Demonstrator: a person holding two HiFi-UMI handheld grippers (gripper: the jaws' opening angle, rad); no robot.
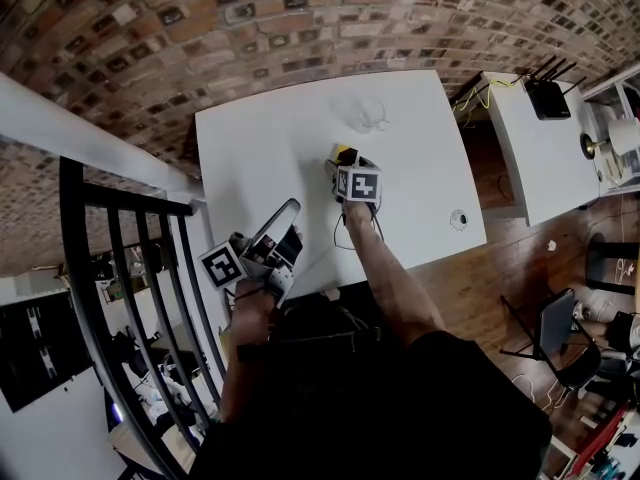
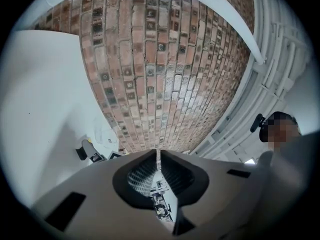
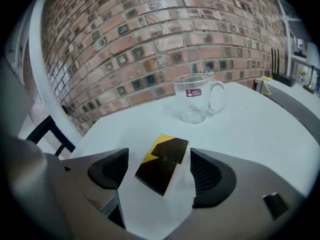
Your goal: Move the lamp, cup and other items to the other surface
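The right gripper (image 3: 158, 170) hangs over the white table (image 3: 250, 134) with its fingers wide open, a black and yellow box (image 3: 165, 156) lying flat between them, not gripped. A glass cup (image 3: 196, 98) stands upright farther back. The left gripper (image 2: 158, 156) is closed and empty, facing the brick wall (image 2: 165, 59)

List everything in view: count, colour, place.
table: one, white, centre
brick wall: one, reddish, behind the table
glass mug: one, clear, far on the table
block: one, yellow and black, on the table, nearer than the mug
second table: one, white, right
router: one, black, on the second table
railing: one, black, left
left gripper: one, grey, shut, empty, by the table's near edge
right gripper: one, grey, open, jaws flanking the block
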